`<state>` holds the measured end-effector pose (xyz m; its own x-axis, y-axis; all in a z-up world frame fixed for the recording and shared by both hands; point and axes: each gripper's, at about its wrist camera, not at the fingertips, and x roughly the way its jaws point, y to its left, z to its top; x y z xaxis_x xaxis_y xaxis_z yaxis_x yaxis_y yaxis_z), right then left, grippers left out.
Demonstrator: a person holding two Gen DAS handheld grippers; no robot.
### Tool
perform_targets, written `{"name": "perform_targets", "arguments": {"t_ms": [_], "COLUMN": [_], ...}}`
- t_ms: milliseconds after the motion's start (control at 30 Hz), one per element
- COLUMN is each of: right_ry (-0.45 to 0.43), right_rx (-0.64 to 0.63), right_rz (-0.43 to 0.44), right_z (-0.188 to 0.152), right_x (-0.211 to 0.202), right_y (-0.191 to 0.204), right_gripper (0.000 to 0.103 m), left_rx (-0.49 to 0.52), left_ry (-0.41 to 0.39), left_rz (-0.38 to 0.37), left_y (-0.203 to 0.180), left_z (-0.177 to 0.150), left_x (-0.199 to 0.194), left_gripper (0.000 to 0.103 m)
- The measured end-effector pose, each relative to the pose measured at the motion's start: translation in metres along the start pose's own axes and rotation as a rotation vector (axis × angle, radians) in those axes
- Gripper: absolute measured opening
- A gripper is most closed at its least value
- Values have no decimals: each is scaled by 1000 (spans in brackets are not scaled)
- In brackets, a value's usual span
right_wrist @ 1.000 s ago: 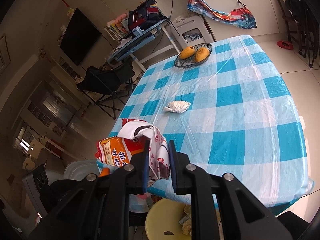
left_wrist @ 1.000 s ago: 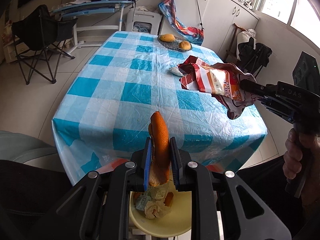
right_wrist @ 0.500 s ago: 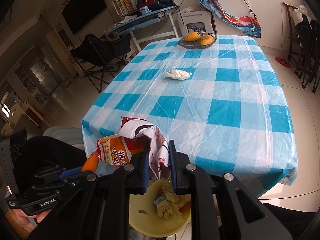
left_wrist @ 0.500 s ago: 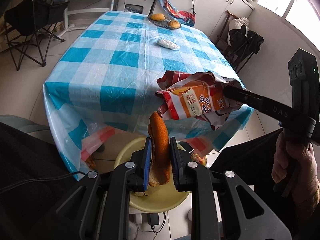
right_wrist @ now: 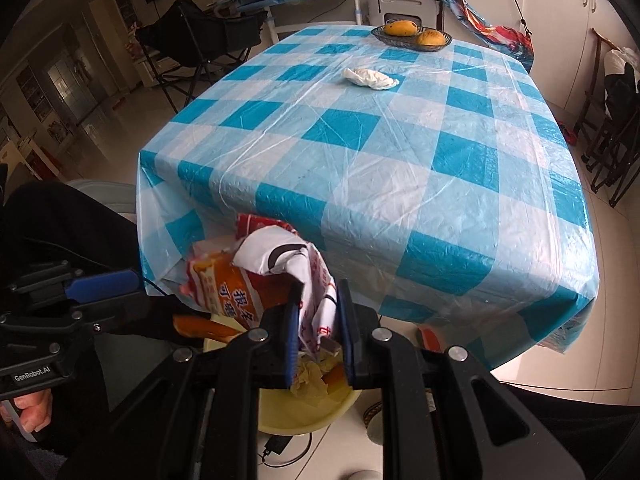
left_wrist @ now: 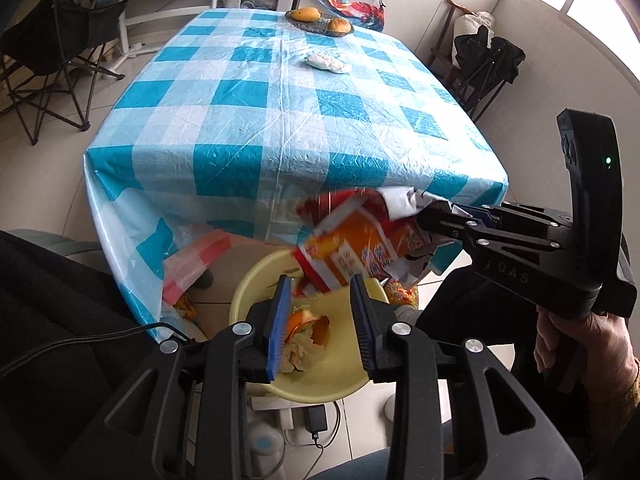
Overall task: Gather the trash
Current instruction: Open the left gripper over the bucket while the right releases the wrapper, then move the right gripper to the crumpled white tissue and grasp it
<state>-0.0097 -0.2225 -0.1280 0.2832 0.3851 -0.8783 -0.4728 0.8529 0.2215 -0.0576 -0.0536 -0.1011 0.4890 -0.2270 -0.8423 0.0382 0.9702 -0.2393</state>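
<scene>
Left wrist view: a bench [left_wrist: 288, 120] draped in a blue-and-white checked plastic cloth is seen, with a round pale-yellow plastic basin [left_wrist: 340, 380] on the floor below its near edge. A crumpled red-and-orange snack bag [left_wrist: 352, 248] is held over the basin, clamped in the right tongs [right_wrist: 318, 320]. The left tongs [left_wrist: 320, 320] are opening above the basin with nothing between them; an orange peel [left_wrist: 304, 322] lies inside. A white crumpled tissue [left_wrist: 326, 63] is left on the bench.

Two tools [left_wrist: 322, 322] [left_wrist: 434, 220], one snack bag [left_wrist: 352, 248], one yellow bin [left_wrist: 332, 380], one crumpled tissue [left_wrist: 326, 62], two mangoes [left_wrist: 305, 13] [left_wrist: 339, 24].
</scene>
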Motion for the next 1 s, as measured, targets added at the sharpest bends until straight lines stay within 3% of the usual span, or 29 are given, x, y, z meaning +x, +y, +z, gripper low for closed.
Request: {"name": "perform_targets", "arguments": {"t_ms": [267, 433, 533, 767, 1000], "right_ry": [69, 57, 49, 1, -166], "right_rx": [4, 32, 51, 42, 27], "right_rz": [60, 102, 110, 108, 94], "right_z": [-6, -6, -4, 0, 32], "right_x": [21, 22, 22, 16, -17], "right_y": [2, 2, 1, 3, -2], "right_gripper": [19, 34, 35, 38, 46], "left_rx": [-42, -7, 7, -4, 15], "left_ry": [-48, -135, -163, -187, -246], "left_rz": [24, 86, 108, 123, 135], "left_y": [8, 1, -1, 2, 4], "left_z": [2, 4, 6, 7, 38], "left_x": [-5, -15, -19, -22, -33], "left_gripper": [46, 56, 60, 66, 76]}}
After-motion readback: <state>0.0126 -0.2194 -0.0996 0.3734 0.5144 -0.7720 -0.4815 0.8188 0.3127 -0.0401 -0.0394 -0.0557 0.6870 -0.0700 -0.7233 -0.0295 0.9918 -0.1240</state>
